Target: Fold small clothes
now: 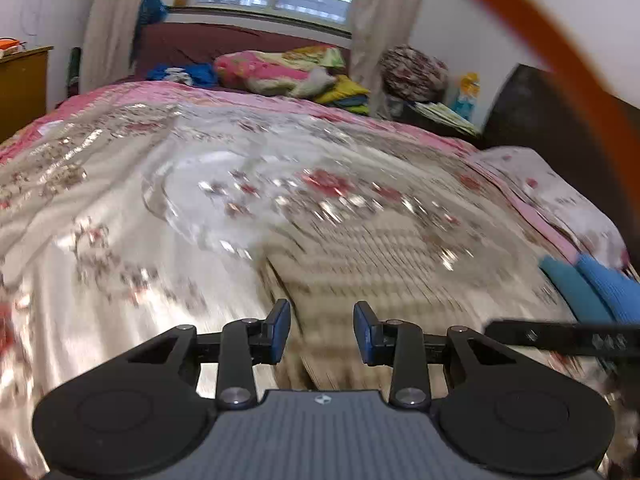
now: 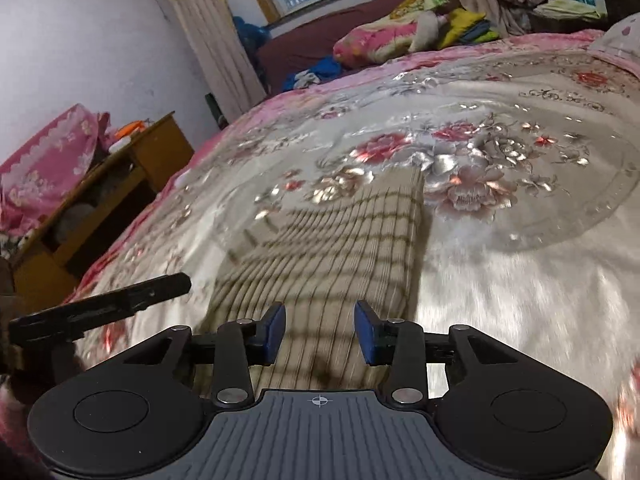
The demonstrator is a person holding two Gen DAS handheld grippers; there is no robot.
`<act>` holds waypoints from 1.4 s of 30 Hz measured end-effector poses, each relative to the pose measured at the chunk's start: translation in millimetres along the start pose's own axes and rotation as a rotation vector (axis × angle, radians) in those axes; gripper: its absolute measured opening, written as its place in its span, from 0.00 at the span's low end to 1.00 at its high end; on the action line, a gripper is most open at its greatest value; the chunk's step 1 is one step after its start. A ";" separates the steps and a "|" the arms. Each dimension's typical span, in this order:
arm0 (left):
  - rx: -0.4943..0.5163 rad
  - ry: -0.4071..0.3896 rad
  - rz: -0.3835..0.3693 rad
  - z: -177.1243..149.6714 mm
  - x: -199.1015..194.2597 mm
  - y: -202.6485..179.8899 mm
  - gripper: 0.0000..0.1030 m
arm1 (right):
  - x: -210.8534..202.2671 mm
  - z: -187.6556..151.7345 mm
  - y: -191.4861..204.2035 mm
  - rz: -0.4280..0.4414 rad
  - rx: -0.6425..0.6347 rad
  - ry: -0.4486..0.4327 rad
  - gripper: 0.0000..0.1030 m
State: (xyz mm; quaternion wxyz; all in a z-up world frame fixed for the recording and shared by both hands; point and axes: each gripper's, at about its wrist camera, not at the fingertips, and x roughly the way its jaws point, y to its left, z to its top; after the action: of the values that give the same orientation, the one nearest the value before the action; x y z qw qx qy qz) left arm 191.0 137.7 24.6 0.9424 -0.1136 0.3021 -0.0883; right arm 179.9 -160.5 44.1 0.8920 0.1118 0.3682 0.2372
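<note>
We are logging left gripper: jaws standing partly apart, nothing between pads. Right gripper: same, jaws parted, holding nothing. Checked beige garment lying flat on floral bedspread, stretching toward 12 o'clock from right gripper; near edge hiding under gripper body. In left view, garment blurring, outline hard to trace. Blue cloth at 3 o'clock, cut off. We are reading no lettering anywhere.
</note>
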 end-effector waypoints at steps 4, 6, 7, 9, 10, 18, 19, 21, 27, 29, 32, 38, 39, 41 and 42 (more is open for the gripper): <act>0.007 0.049 -0.028 -25.4 -1.4 -5.6 0.38 | -15.9 -22.5 3.6 -0.008 0.009 0.015 0.36; 0.035 0.068 -0.002 -35.8 2.8 -6.6 0.38 | -18.4 -30.5 3.4 -0.016 0.011 0.030 0.36; 0.048 0.079 0.018 -40.2 5.2 -6.8 0.38 | -18.7 -34.3 2.7 -0.022 0.010 0.039 0.37; 0.069 0.100 0.078 -46.8 7.9 -3.6 0.36 | -18.6 -40.4 1.5 -0.030 0.007 0.049 0.37; 0.071 0.108 0.113 -48.4 9.1 -0.2 0.32 | -18.4 -43.4 0.5 -0.032 0.006 0.054 0.37; 0.002 0.110 0.115 -49.8 4.2 14.1 0.25 | 2.7 -60.7 -22.0 -0.098 0.076 0.152 0.11; -0.003 0.113 0.118 -50.1 4.2 14.5 0.25 | 1.9 -61.4 -23.3 -0.093 0.083 0.151 0.11; -0.025 0.125 0.110 -50.3 5.5 15.9 0.26 | 0.4 -62.4 -21.7 -0.093 0.073 0.147 0.11; -0.026 0.114 0.116 -52.1 -3.1 8.1 0.27 | -10.3 -64.5 -9.0 -0.075 0.056 0.137 0.19; -0.013 0.113 0.120 -53.6 -7.3 2.7 0.27 | -18.1 -65.7 -5.4 -0.067 0.062 0.124 0.19; -0.001 0.108 0.131 -56.4 -14.3 -4.4 0.27 | -28.7 -69.3 1.3 -0.070 0.057 0.108 0.19; 0.006 0.114 0.145 -64.8 -25.6 -13.6 0.28 | -37.8 -83.3 17.1 -0.065 0.046 0.117 0.19; 0.012 0.117 0.147 -67.2 -26.8 -15.6 0.28 | -38.2 -85.6 19.2 -0.063 0.047 0.119 0.19; 0.028 0.124 0.151 -72.1 -28.3 -20.0 0.31 | -39.0 -89.5 23.3 -0.063 0.046 0.121 0.19; 0.035 0.126 0.153 -74.3 -28.8 -22.4 0.32 | -39.3 -91.1 24.8 -0.066 0.048 0.122 0.19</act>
State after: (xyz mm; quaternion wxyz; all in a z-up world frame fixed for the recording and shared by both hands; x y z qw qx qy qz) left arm 122.0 111.0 -12.4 0.9273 -0.0680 0.3670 -0.0284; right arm 82.5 -156.7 12.9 0.8724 0.1063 0.4308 0.2053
